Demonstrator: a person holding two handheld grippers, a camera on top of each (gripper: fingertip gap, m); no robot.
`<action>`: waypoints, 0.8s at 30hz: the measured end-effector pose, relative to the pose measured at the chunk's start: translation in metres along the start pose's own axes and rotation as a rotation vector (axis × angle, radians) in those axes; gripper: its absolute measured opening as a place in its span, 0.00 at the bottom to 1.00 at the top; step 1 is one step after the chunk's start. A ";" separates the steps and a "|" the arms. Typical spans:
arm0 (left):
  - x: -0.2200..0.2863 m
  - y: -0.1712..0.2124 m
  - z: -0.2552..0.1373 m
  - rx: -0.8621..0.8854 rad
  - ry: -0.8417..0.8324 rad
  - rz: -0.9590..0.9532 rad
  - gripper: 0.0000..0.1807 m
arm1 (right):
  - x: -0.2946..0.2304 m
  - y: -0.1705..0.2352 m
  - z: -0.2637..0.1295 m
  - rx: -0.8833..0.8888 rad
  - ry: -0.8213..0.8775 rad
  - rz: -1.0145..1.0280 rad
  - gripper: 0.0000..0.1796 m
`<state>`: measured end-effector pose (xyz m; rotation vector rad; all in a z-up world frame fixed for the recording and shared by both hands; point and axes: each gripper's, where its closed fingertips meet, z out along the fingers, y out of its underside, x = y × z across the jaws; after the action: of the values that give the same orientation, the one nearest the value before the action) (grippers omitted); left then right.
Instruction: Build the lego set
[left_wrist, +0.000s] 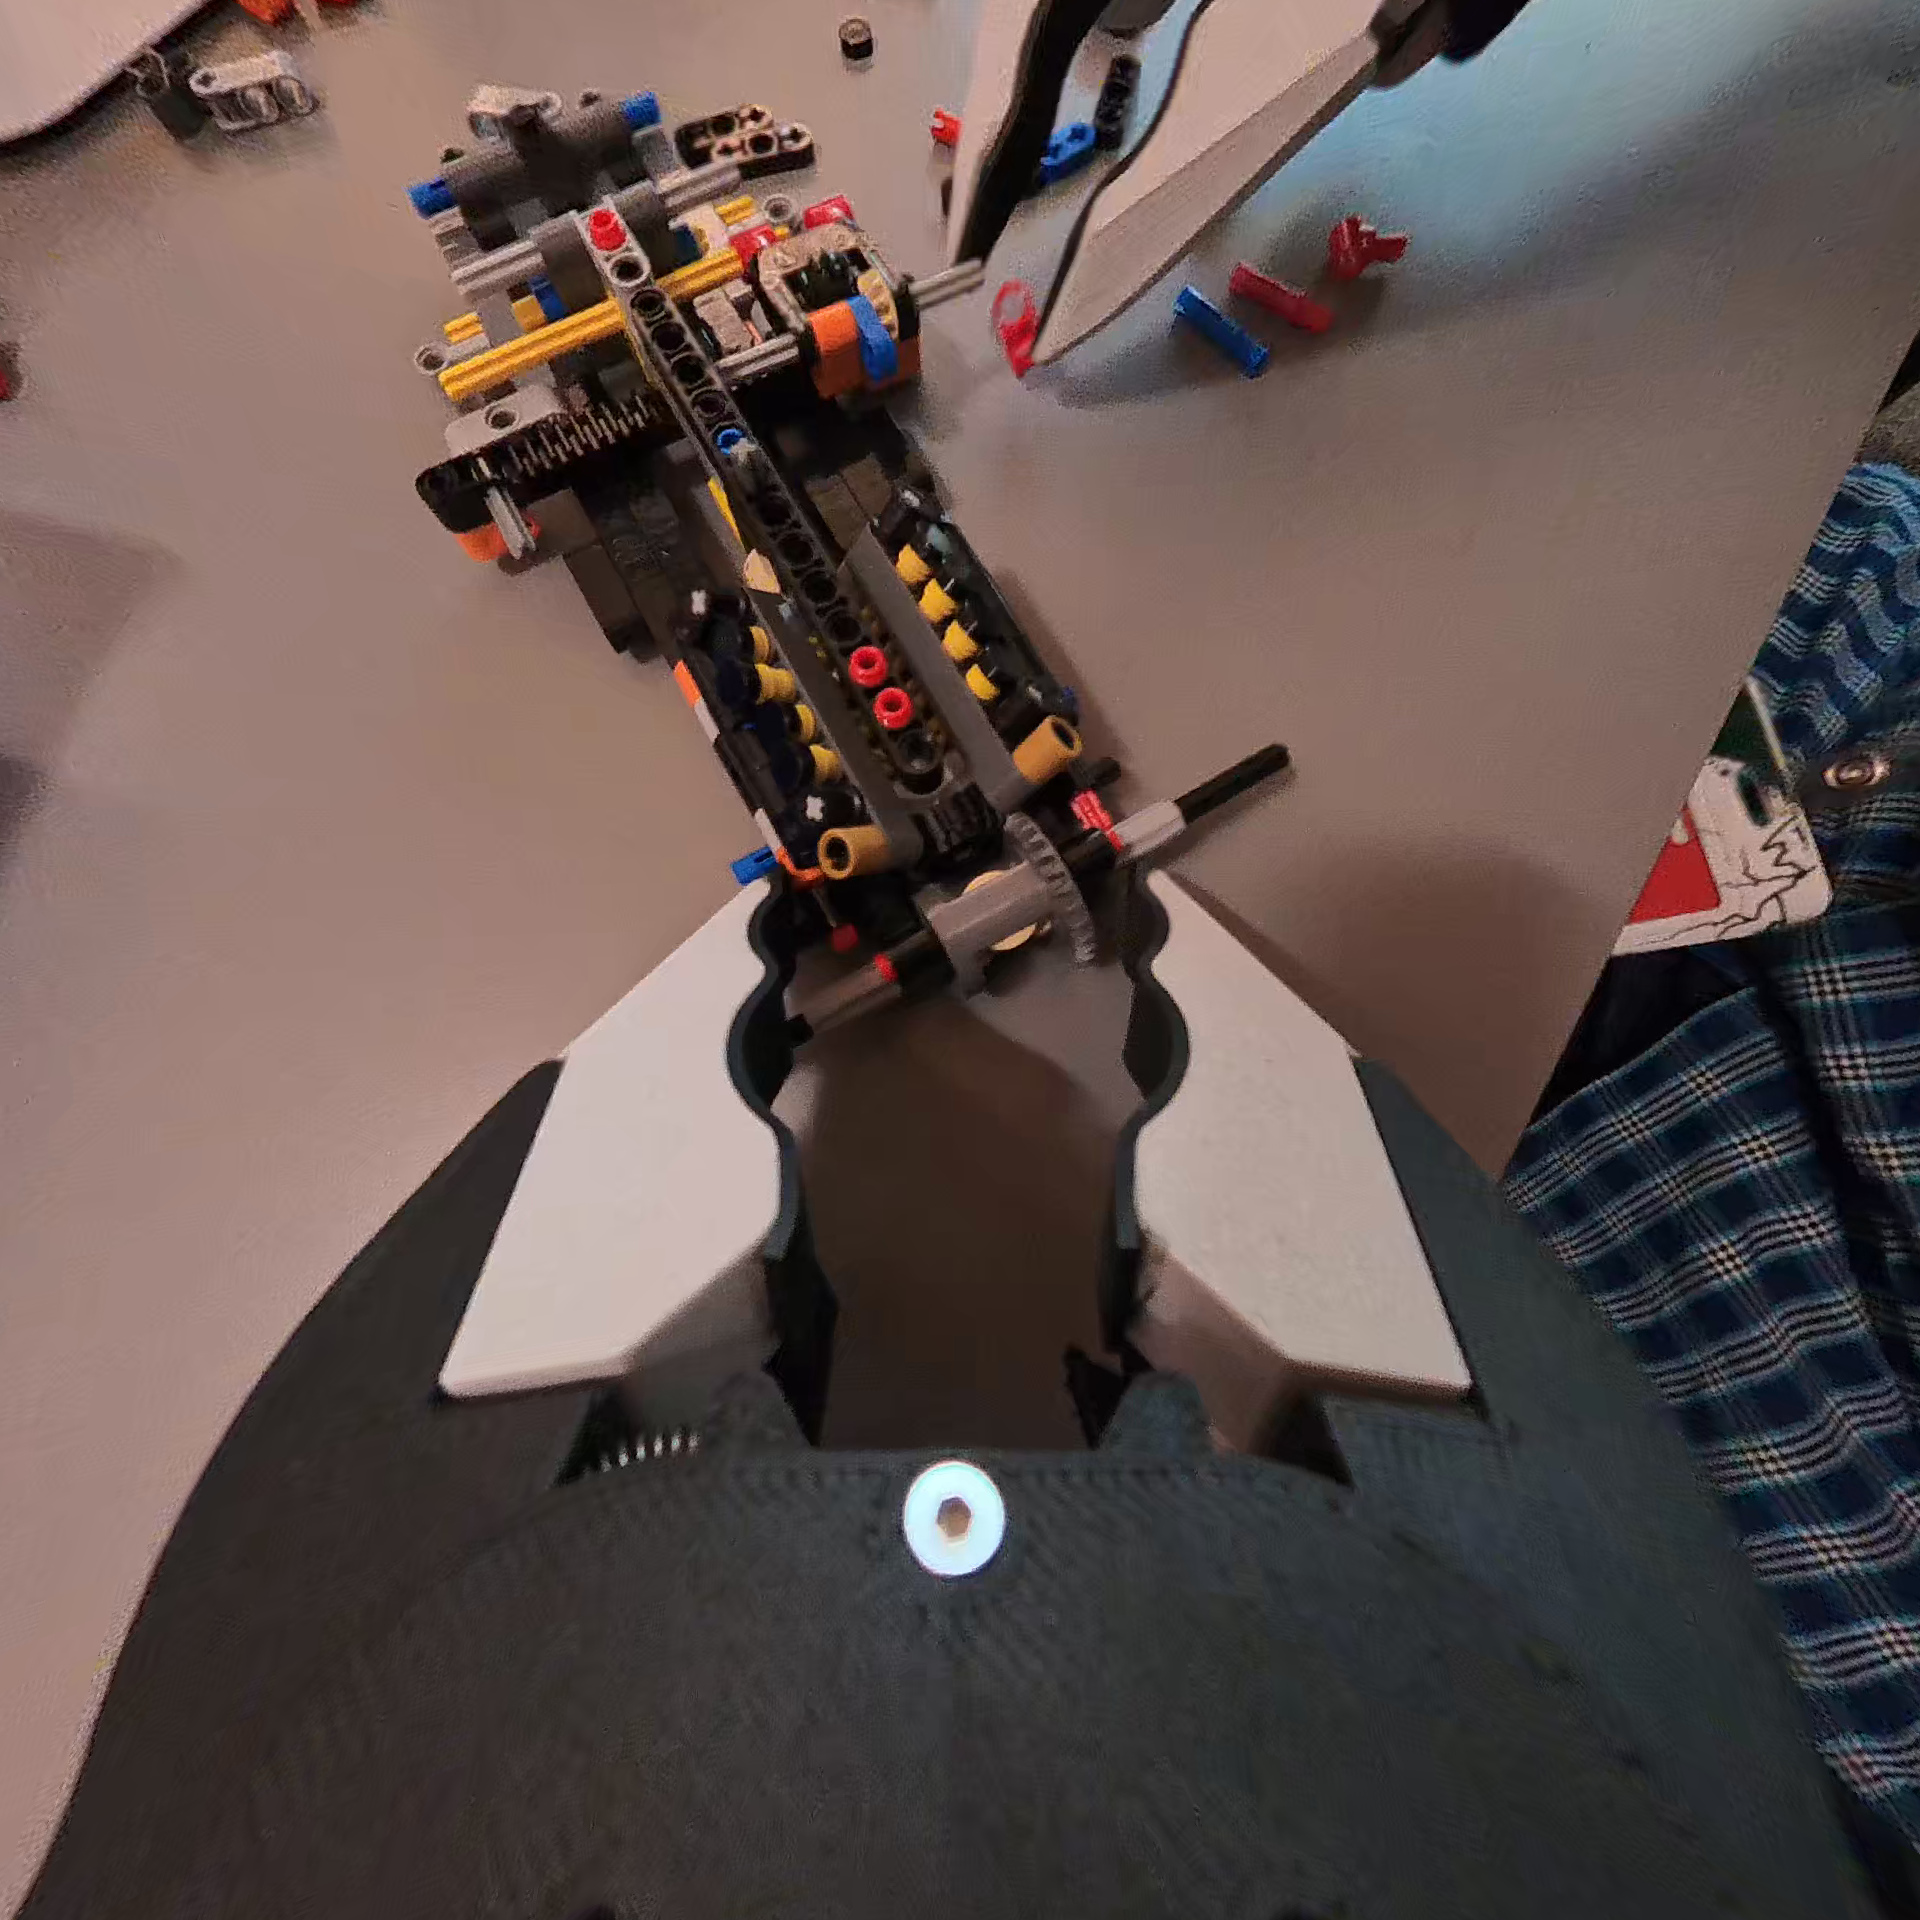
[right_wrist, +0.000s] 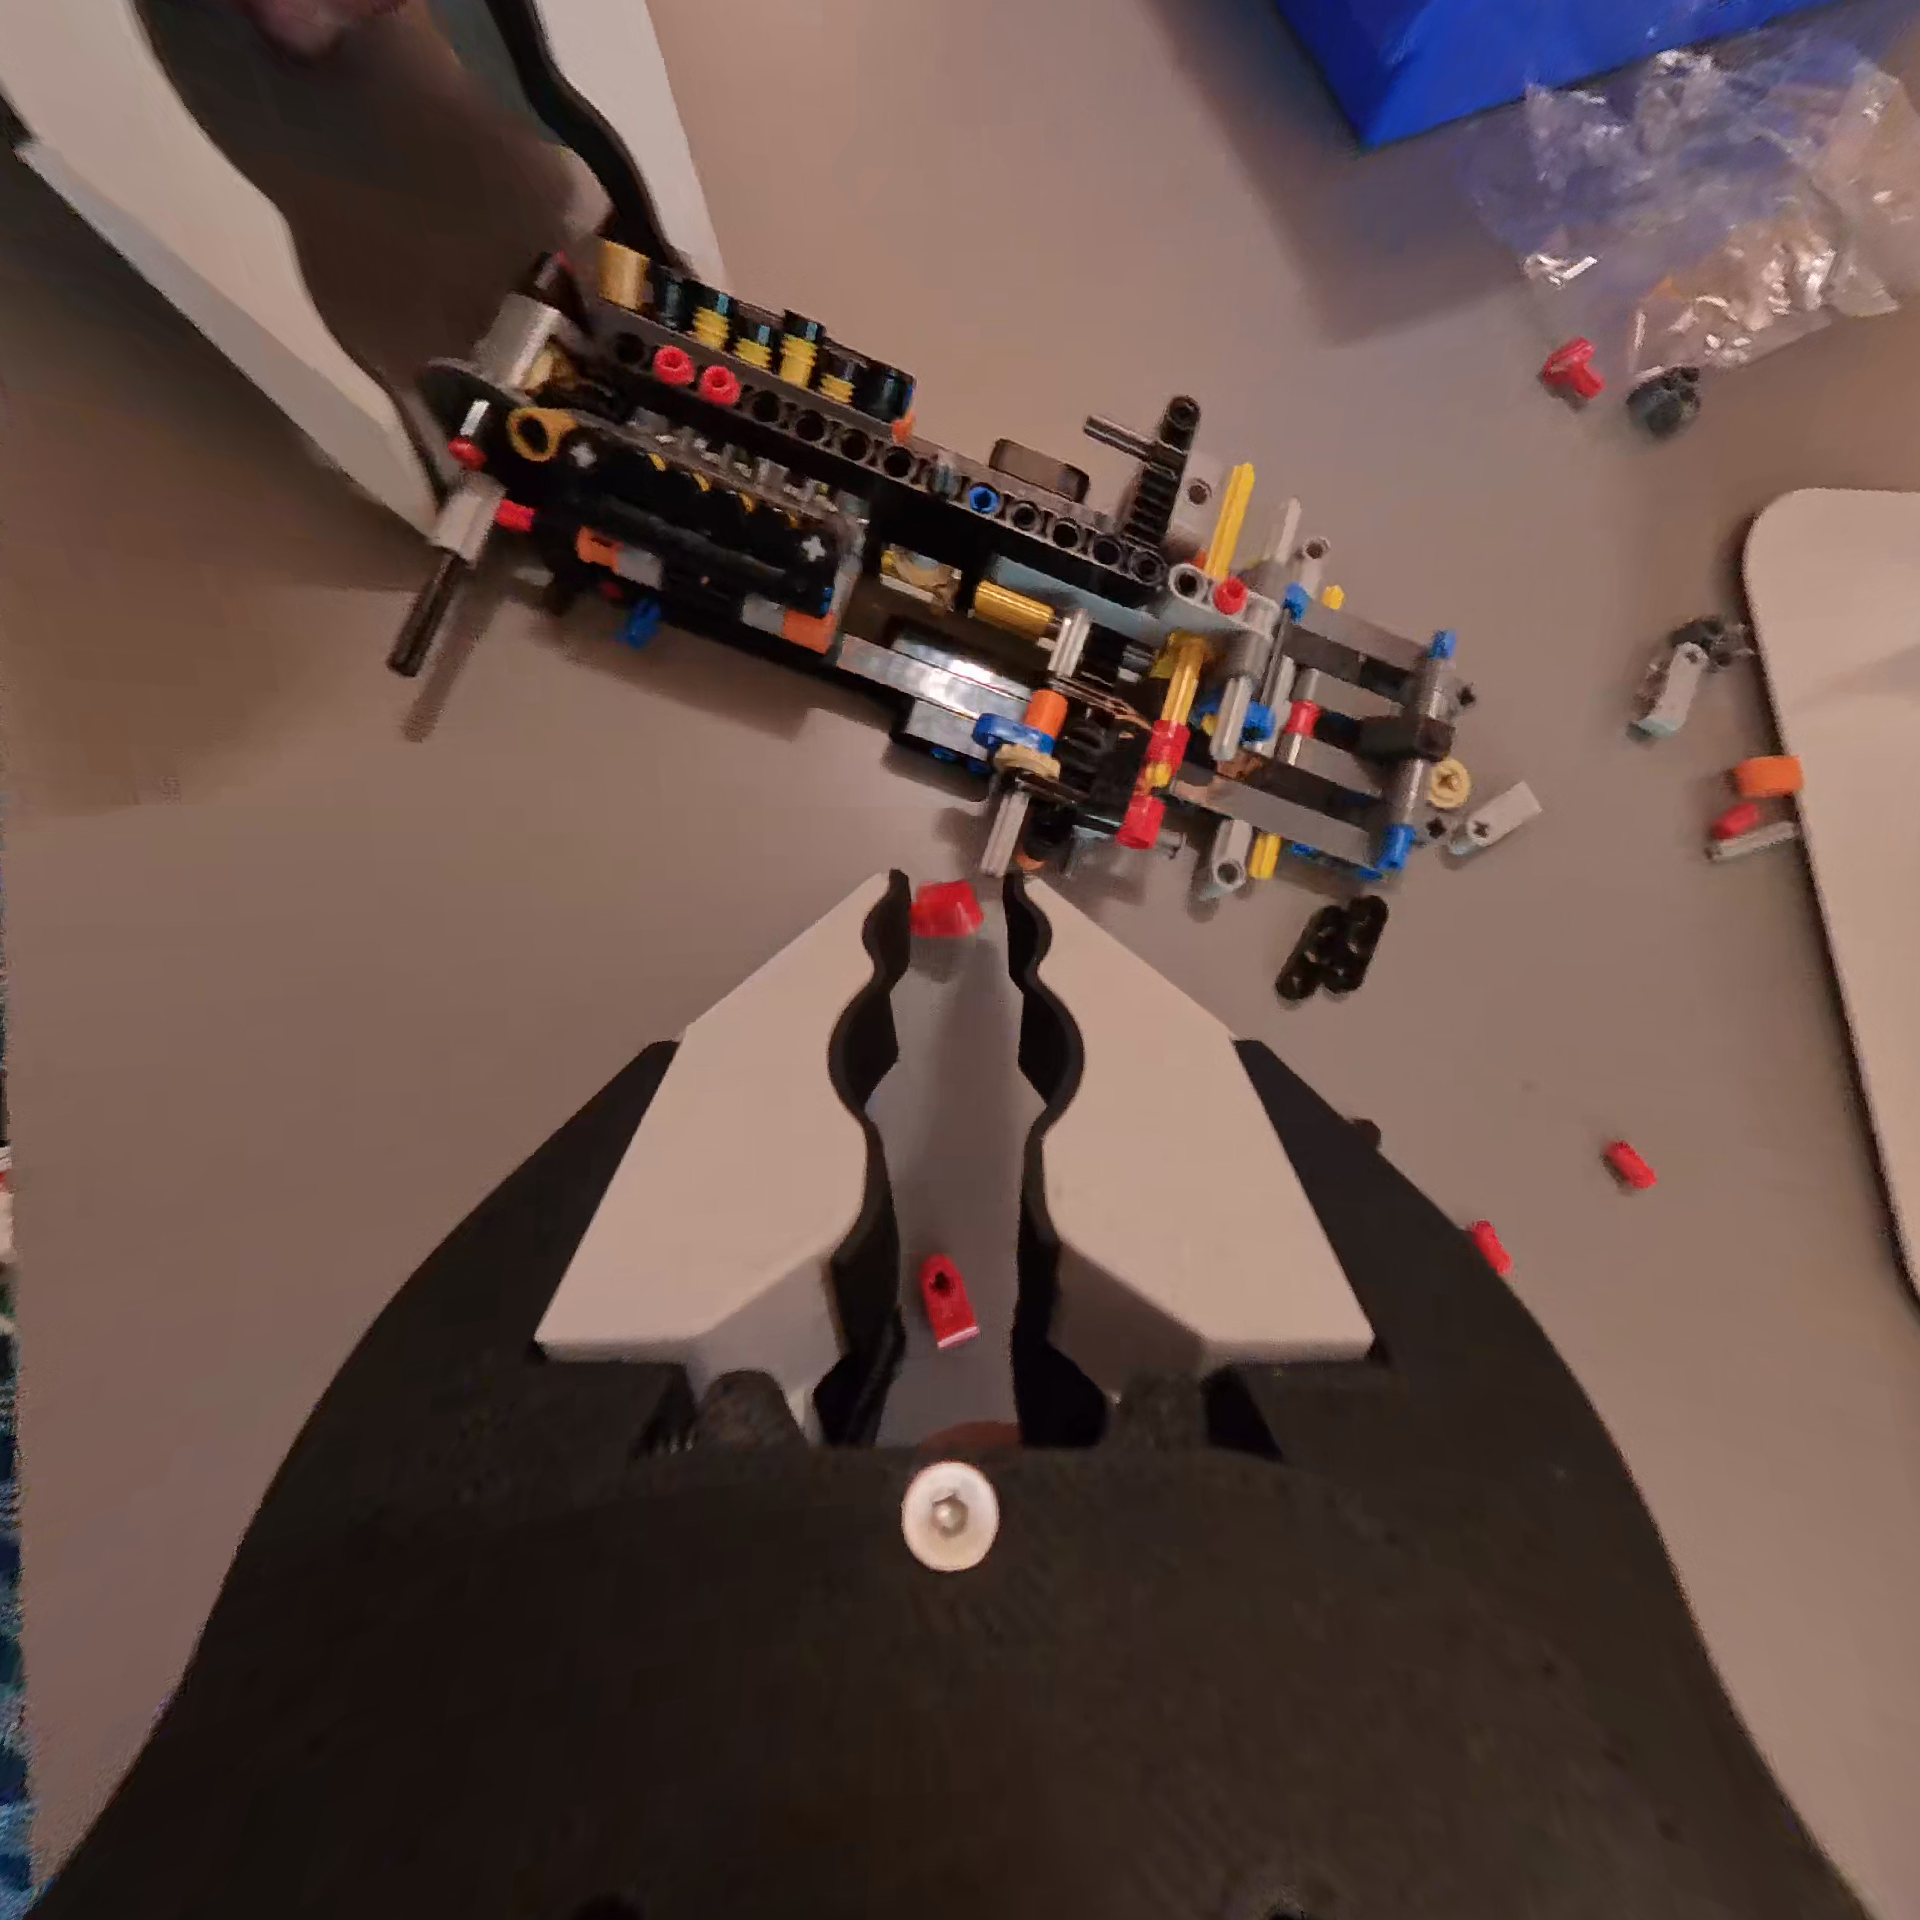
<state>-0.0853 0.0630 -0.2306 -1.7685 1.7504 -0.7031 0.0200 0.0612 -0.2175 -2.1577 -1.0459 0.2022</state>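
While its two fingers straddle the near end of the lego chassis (left_wrist: 727, 540), the left gripper (left_wrist: 951, 914) stands spread, its dark wavy pads beside the grey gear and the black axle that sticks out to the right; whether the pads press the build I cannot tell. The right gripper (right_wrist: 951, 899) points down at the grey table (right_wrist: 520, 935), its two tips a narrow gap apart, with one small red piece (right_wrist: 945, 909) between them, close to the left pad; I cannot tell whether it is pinched or only lies there. A second red piece (right_wrist: 948, 1304) lies on the table under the gap nearer the gripper's body. The chassis lies long and low on the table, one end at the left gripper, its side axle stub just beyond the right gripper's tips. Loose parts lie around it: in the right wrist view one black beam (right_wrist: 1335, 945) just beside the build, two more red pins to the right of the gripper, and one orange piece (right_wrist: 1766, 774) at the rim of a pale board (right_wrist: 1849, 831). A crumpled clear bag (right_wrist: 1704, 229) and a blue box (right_wrist: 1507, 62) sit at the far right corner. Bare table opens to the left of both grippers; on the left gripper's right the table edge runs close, with a plaid sleeve (left_wrist: 1766, 1195) past it.
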 end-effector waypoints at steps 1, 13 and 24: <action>0.002 -0.001 0.001 0.002 0.002 0.000 0.33 | 0.004 0.002 0.001 -0.011 0.033 -0.007 0.09; 0.012 -0.010 0.009 0.017 0.017 0.007 0.32 | 0.019 0.006 0.002 0.005 0.096 0.013 0.04; 0.014 -0.011 0.010 0.017 0.023 0.021 0.32 | 0.028 -0.004 -0.008 0.089 0.016 0.136 0.00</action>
<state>-0.0698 0.0497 -0.2302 -1.7350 1.7698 -0.7305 0.0393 0.0792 -0.2042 -2.1474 -0.8652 0.2889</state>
